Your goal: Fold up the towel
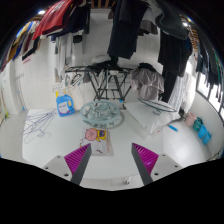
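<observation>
One wide white table (pixel 40 140) fills most of the view and stretches away from the gripper (pixel 112 157), which hangs above its near edge. Beyond the table's far side, dark clothes (pixel 130 30) hang in a row, with a red garment (pixel 52 18) among them, and a wire drying rack (pixel 108 85) stands beneath them. A bundle of wire hangers (pixel 42 122) lies on the table off to one side. Straight ahead of the fingers, well beyond them, sits a small pale folded cloth (pixel 103 113); this may be the towel, though I cannot be sure. A small patterned item (pixel 96 134) lies nearer, just ahead of the fingers. A blue object (pixel 66 104) and another blue thing (pixel 193 122) rest far apart on either side. The two fingers, each with a magenta pad (pixel 78 157), stand spread apart with nothing between them. Judging from this, the gripper is held back and ready, and folding is not yet begun.
</observation>
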